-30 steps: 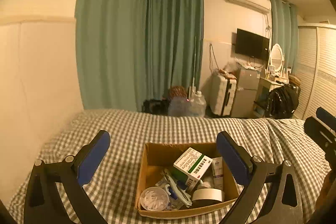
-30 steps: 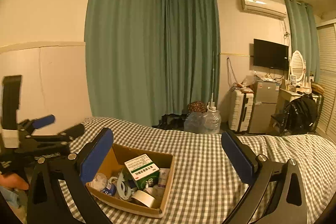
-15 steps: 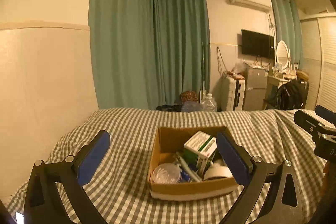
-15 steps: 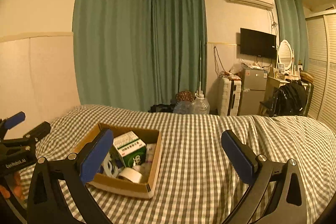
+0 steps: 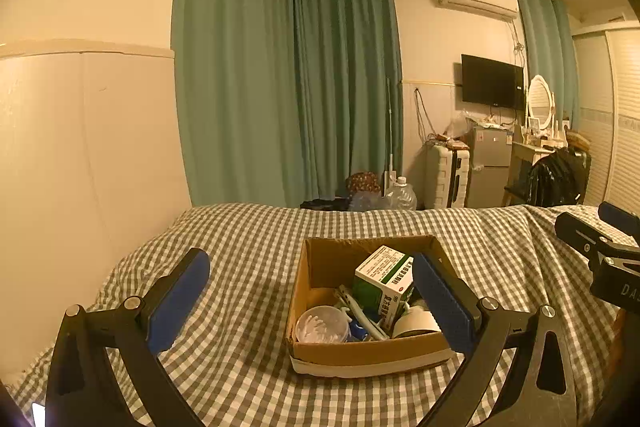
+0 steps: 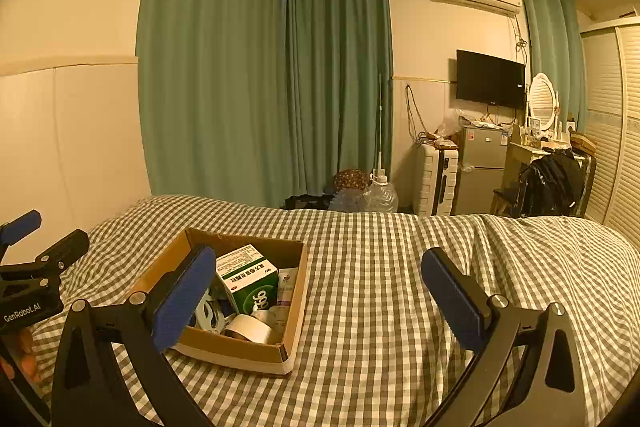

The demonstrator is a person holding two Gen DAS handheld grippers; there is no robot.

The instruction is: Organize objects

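Left gripper point(image 5: 310, 291) jaws wide apart, empty, above checked bedspread point(image 5: 248, 267). Cardboard box point(image 5: 360, 355) near right finger holds green-white medicine carton point(image 5: 384, 277), tape roll point(image 5: 416, 323), clear round lid point(image 5: 322, 325). Right gripper point(image 5: 600, 243) at far right edge.

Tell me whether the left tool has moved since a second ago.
Yes. In the right wrist view the left tool now sits further left of the cardboard box.
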